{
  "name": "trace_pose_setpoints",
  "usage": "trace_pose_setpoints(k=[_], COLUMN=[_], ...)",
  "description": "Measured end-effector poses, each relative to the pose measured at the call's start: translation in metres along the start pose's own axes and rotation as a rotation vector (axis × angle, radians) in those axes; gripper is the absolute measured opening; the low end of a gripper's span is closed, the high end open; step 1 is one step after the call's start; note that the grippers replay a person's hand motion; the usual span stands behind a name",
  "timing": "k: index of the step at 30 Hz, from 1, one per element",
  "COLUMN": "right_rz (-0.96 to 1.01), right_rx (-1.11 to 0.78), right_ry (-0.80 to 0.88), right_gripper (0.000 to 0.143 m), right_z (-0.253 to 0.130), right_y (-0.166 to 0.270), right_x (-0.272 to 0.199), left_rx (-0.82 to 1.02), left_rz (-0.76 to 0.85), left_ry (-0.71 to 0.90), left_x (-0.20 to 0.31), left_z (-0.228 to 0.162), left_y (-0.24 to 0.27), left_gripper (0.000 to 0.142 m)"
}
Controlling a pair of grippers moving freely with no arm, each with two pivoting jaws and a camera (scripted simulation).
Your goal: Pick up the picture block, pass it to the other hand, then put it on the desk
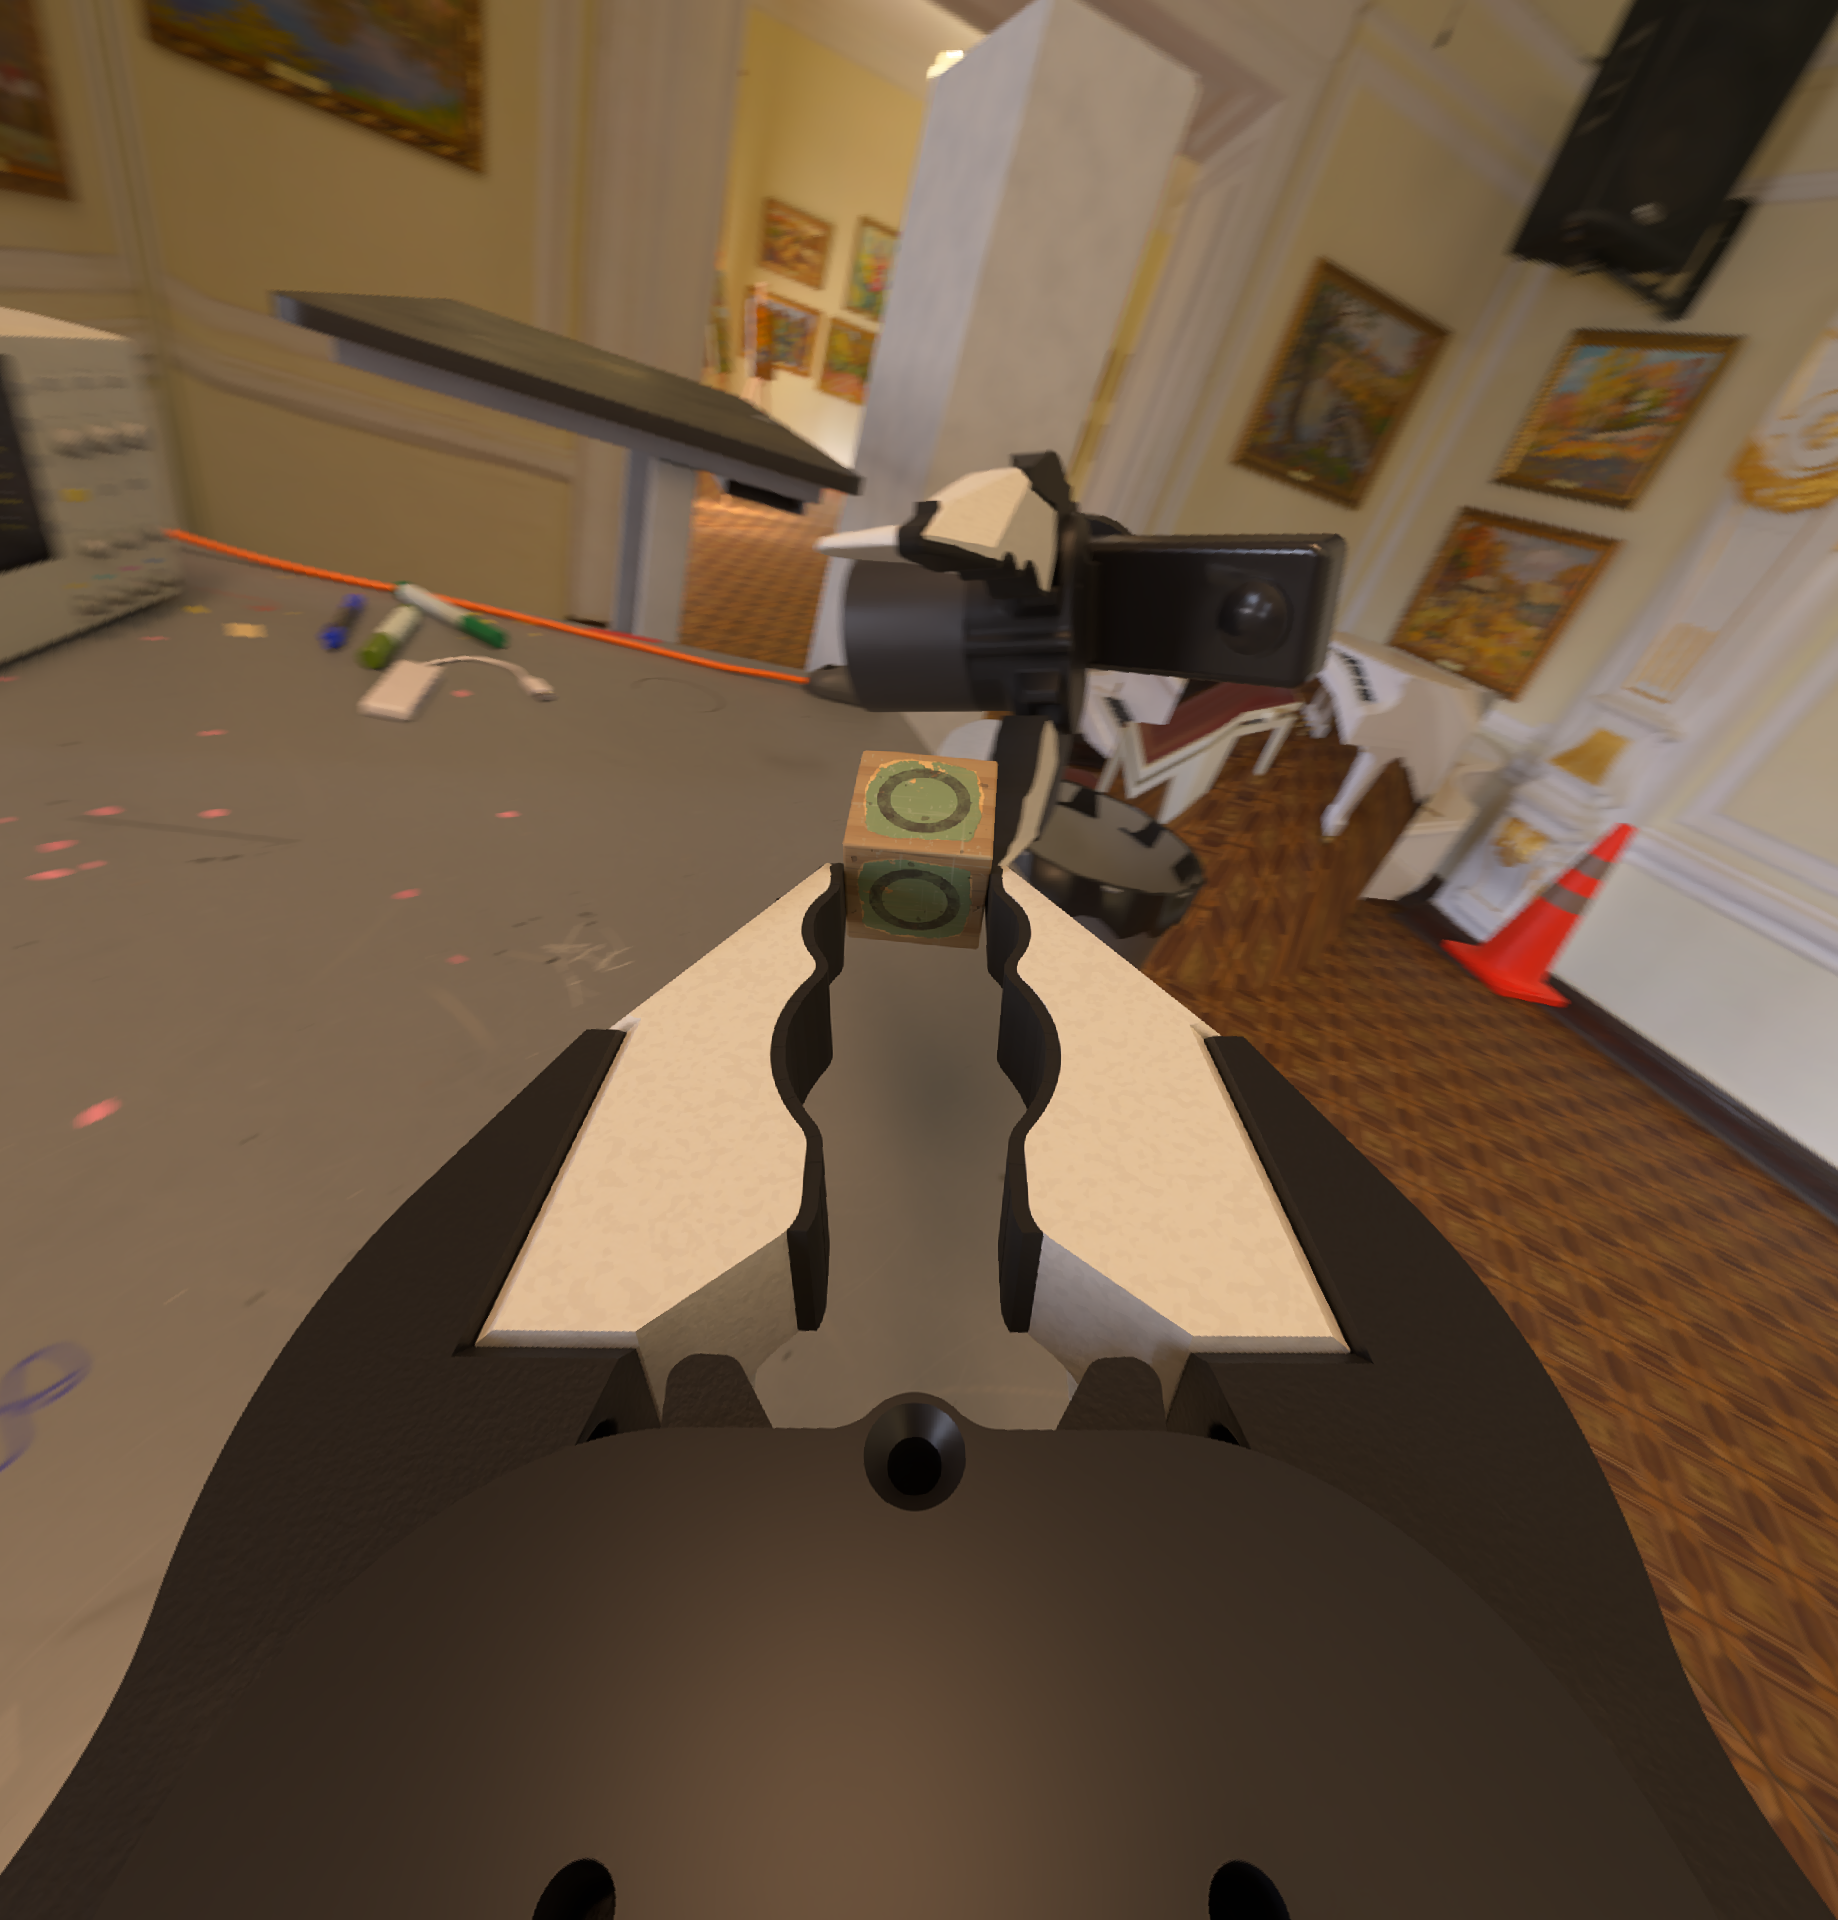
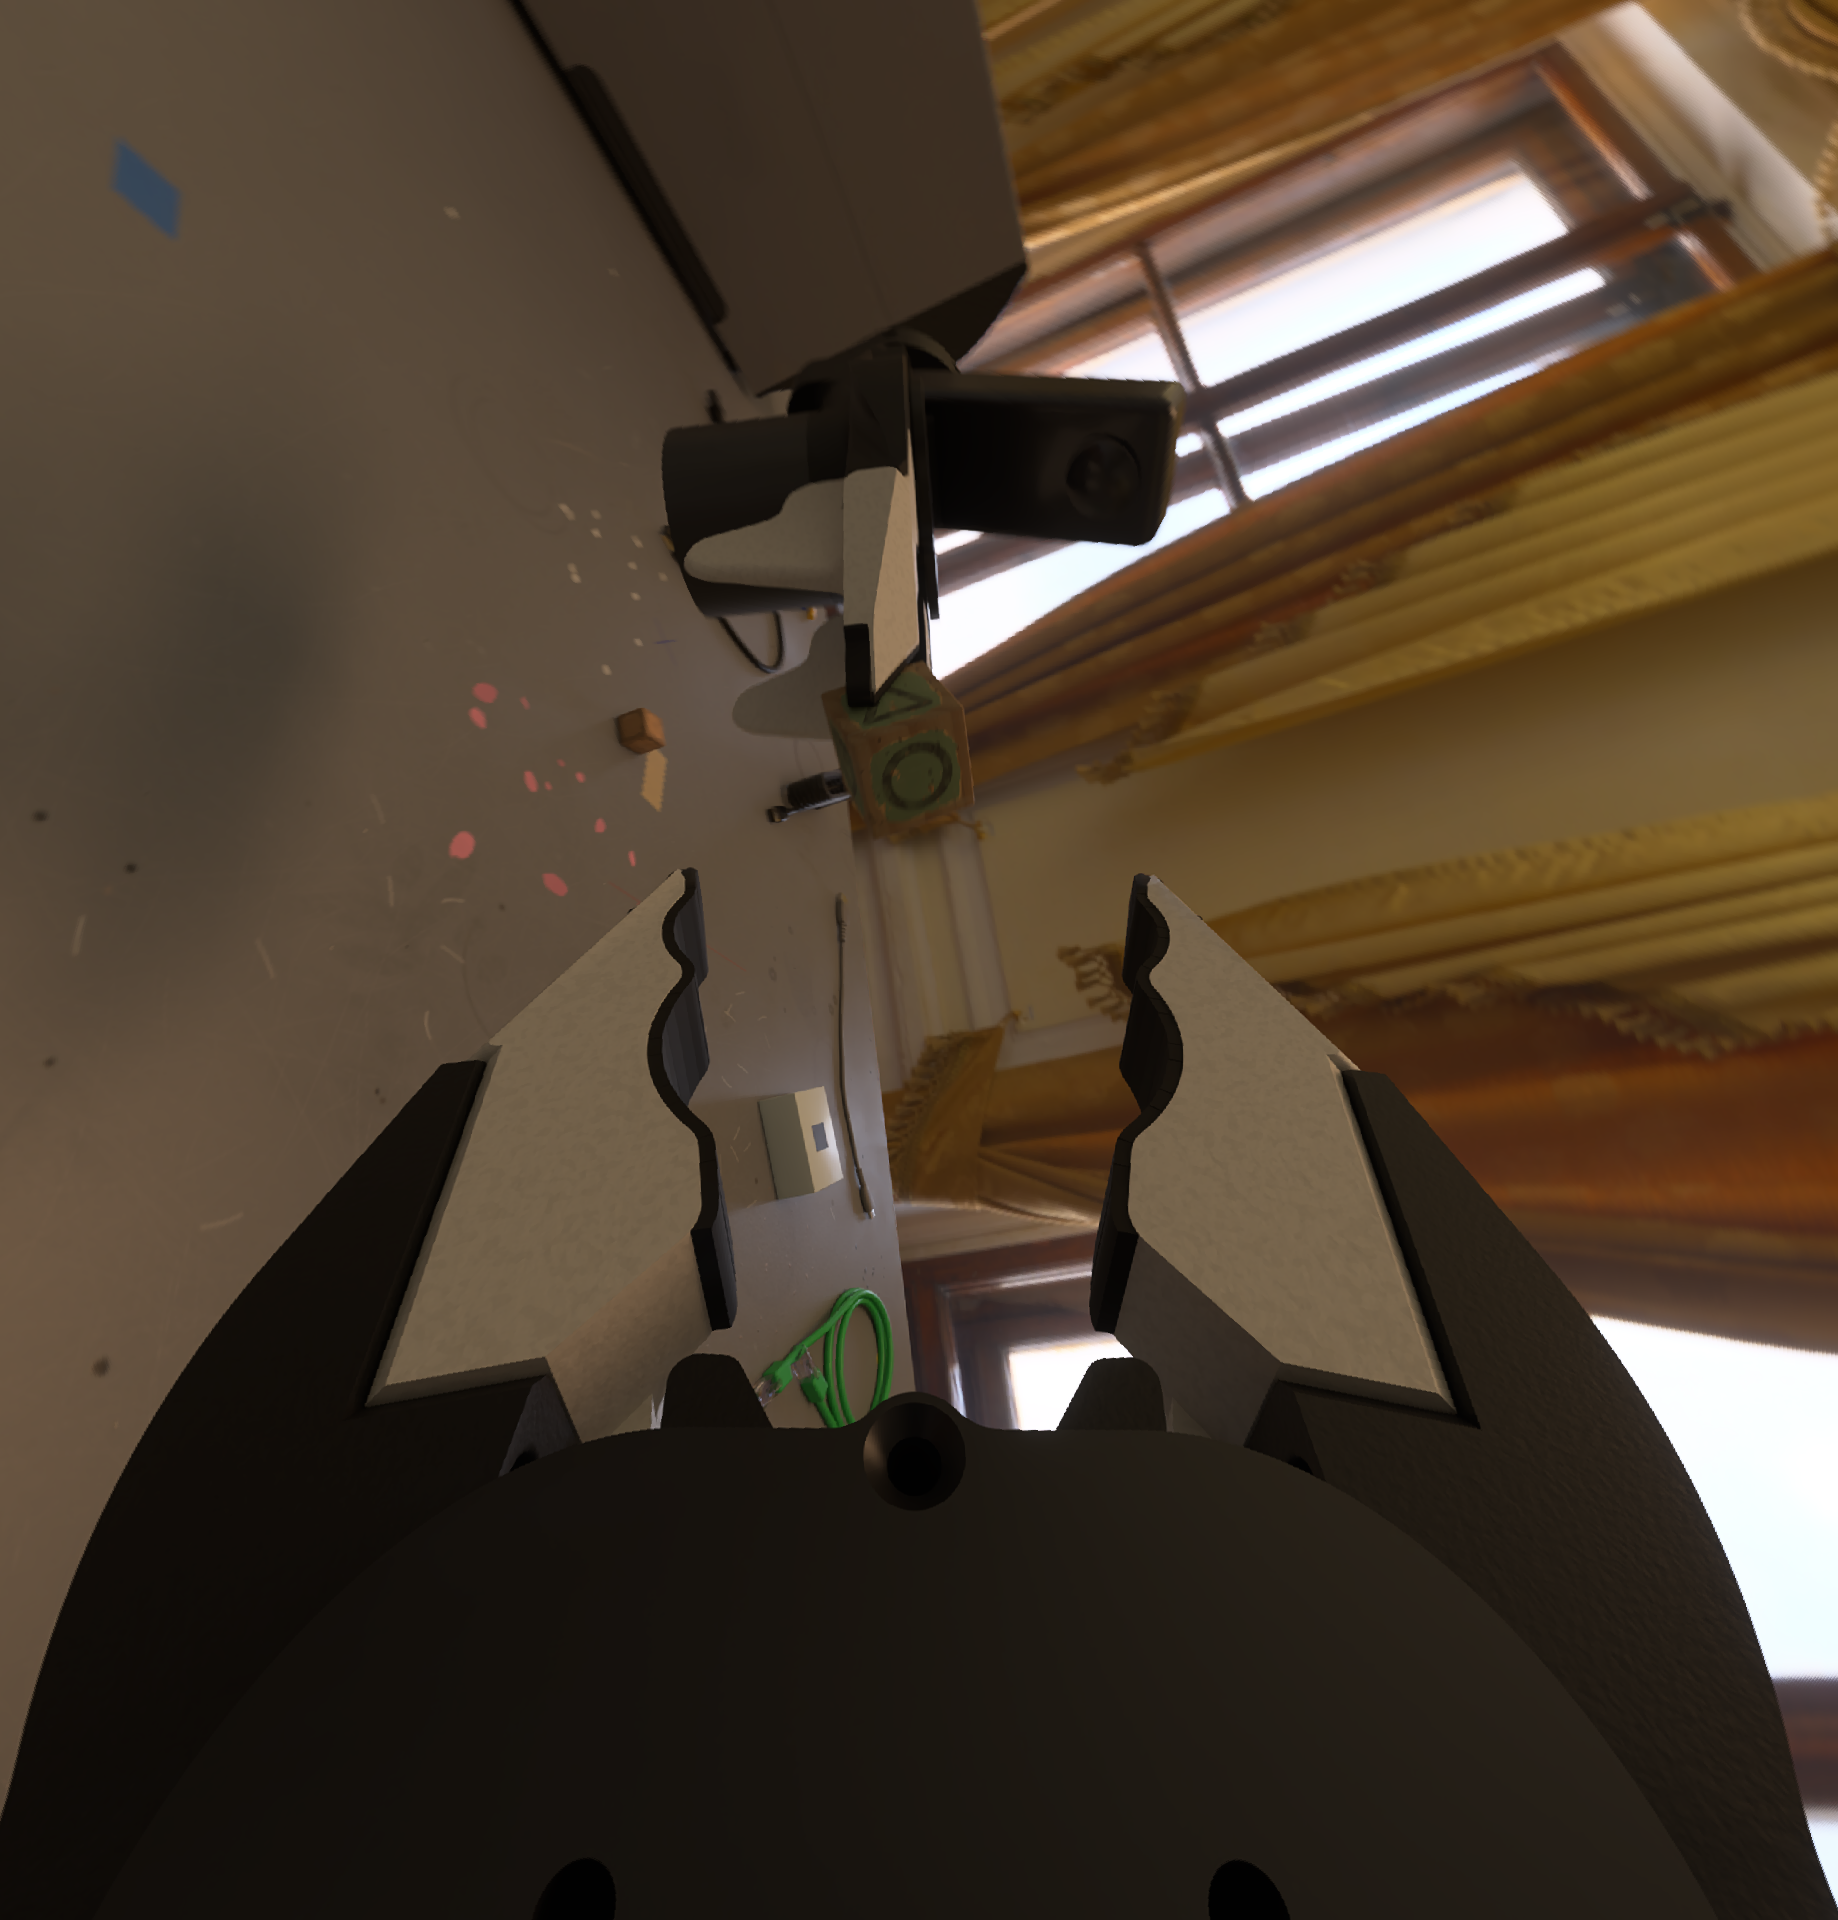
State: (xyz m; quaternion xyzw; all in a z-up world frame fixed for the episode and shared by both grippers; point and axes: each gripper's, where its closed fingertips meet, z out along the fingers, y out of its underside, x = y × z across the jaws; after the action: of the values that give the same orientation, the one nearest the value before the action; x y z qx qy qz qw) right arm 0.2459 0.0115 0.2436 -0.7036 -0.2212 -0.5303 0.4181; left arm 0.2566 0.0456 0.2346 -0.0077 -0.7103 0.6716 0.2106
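The picture block [image 1: 920,821] is a small wooden cube with green faces and dark ring marks. My left gripper [image 1: 915,894] is shut on it at the fingertips and holds it above the grey desk [image 1: 271,987] near the desk's edge. My right gripper [image 2: 915,904] is open and empty. It is turned on its side and faces the block [image 2: 899,769], which is a short way ahead of its fingertips, not between them. The left gripper [image 2: 879,675] shows there holding the block from above. The right gripper [image 1: 998,644] shows just beyond the block in the left wrist view.
Markers [image 1: 385,634], a white adapter [image 1: 401,691] and an orange cable [image 1: 582,623] lie on the desk's far side, with an instrument [image 1: 42,499] at the left. A black bin [image 1: 1112,873] and traffic cone [image 1: 1549,925] stand on the floor. A green cable [image 2: 842,1361] and a small wooden block [image 2: 640,730] lie on the desk.
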Motion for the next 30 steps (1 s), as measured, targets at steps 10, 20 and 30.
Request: trace_pose_setpoints(k=[10, 20, 30], right_rz=[-0.028, 0.057, 0.329], right_rx=[0.046, 0.076, -0.231], right_ry=[-0.165, -0.2, -0.037], right_gripper=[0.064, 0.029, 0.029], right_z=[-0.003, -0.013, -0.097], right_y=[-0.006, -0.013, 0.093], right_x=[-0.023, -0.031, 0.057], left_rx=[-0.04, -0.041, -0.046], left_rz=[-0.066, -0.073, 0.285], left_ry=[0.156, 0.253, -0.114], left_x=[0.015, 0.025, -0.014], left_z=[0.046, 0.058, 0.005], left_y=[0.019, 0.03, -0.021], left_gripper=[0.027, 0.039, 0.019])
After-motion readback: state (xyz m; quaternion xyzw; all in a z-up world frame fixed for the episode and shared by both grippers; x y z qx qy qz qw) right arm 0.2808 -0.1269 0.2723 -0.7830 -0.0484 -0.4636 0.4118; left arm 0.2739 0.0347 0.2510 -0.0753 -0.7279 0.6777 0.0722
